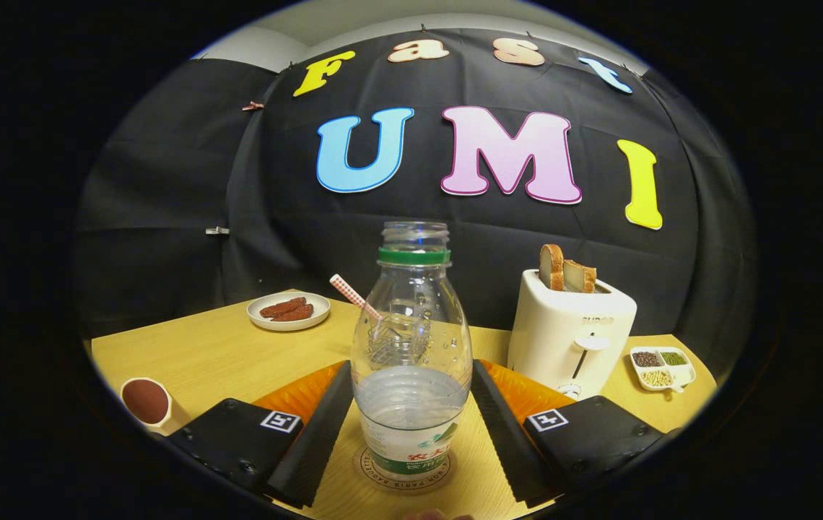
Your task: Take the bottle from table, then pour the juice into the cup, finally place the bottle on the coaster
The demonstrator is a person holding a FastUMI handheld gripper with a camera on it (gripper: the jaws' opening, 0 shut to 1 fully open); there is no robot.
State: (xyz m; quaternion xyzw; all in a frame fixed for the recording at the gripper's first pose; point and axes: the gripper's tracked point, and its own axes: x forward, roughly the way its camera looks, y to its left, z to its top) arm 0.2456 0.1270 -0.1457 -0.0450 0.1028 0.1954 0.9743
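Gripper view: a booth w/ black cloth walls is seen, and a light wooden table (224, 354) fills the lower part. At the table's near edge, the bottle (411, 347) is stood upright on the round printed coaster (404, 473), cap off, w/ a little clear liquid low inside. The gripper (411, 426) is set around the bottle; its fingers (314, 433) flank the body on both sides. The gripper appears released: contact on either side cannot be confirmed, and a thin gap seems to be left at each side.

Beyond the bottle, partly hidden, a glass cup w/ a checked straw (354, 295) is made out through the clear plastic. At the far left of the table a plate (289, 310) w/ brown food is placed. Toward the right edge a white toaster (570, 332) w/ bread slices and a small divided dish (663, 367) are set. At the near left corner a brown-lined cup (146, 401) is seen.

Judged: placing is nearly done. Risk: if the gripper is pulled back off-line, a finger could be dragged against the light, mostly empty bottle, and it could be tipped off the coaster, spilling through the open neck.
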